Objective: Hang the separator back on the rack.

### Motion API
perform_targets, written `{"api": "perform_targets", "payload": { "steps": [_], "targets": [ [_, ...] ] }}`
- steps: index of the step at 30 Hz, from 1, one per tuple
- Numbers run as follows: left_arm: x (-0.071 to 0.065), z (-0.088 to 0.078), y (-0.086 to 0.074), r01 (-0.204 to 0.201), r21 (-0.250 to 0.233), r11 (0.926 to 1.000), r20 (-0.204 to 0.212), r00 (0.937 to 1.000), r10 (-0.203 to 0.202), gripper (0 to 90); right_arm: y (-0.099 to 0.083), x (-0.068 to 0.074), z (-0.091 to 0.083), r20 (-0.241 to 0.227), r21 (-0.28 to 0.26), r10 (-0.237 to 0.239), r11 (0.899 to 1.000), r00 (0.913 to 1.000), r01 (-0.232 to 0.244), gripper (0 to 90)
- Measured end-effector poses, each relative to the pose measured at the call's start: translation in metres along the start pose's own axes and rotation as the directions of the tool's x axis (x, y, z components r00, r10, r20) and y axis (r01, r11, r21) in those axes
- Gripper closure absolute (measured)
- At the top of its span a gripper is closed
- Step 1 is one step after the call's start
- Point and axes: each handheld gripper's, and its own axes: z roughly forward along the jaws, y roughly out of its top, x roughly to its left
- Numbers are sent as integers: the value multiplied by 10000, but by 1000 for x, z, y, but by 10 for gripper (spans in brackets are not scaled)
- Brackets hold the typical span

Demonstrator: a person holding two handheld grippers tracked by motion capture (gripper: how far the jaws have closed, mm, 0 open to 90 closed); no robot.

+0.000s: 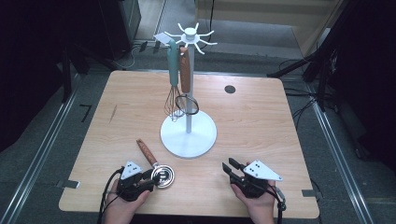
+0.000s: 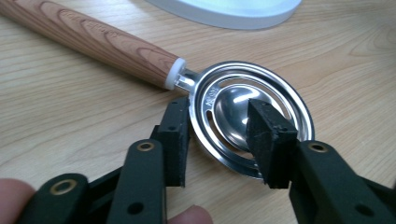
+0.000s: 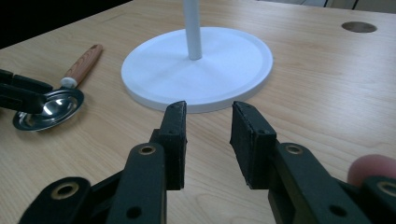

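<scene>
Currently the left tongs (image 1: 150, 178), at the lower left of the high view, straddle the near rim of the egg separator (image 1: 164, 176), a slotted steel bowl on a wood-grain handle (image 1: 146, 152). In the left gripper view one pad stands outside the rim and the other (image 2: 271, 140) over the inner cup; whether the pads press the metal cannot be told, so treat the tool as not yet secured. The separator lies flat on the table (image 1: 252, 121), bowl toward the lower edge of the frame, handle angled toward upper left.

Handling, as judged: the tool is light and rigid. The polished rim is thin and likely slippery; a pinch there may let the handle swing. The handle near its white collar offers a rougher, thicker hold.

The right tongs (image 1: 232, 172), at lower right, stand released with nothing between the pads.

Farther up the frame stands the white rack (image 1: 188, 135), with a whisk (image 1: 173, 79) and a wood-handled utensil (image 1: 185, 70) hanging from its top hooks.
</scene>
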Motion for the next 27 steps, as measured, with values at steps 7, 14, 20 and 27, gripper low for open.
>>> {"api": "perform_targets", "payload": {
  "steps": [7,14,20,27],
  "targets": [
    [-8,4,0,45,-13,10000,347,9994,-45,565,-1,14,6,-311,101,-97,9999,9995,100,661],
    [-20,10,1,-19,-65,10000,426,9991,22,541,-2,20,10,153,160,86,9998,9998,-88,629],
    [-36,20,2,-67,-162,9998,462,9989,74,515,-3,23,11,148,189,112,9998,9998,-115,623],
    [-50,27,5,-289,-233,9993,971,9948,310,455,-4,30,14,-45,428,-60,9991,10000,62,614]
  ]
}}
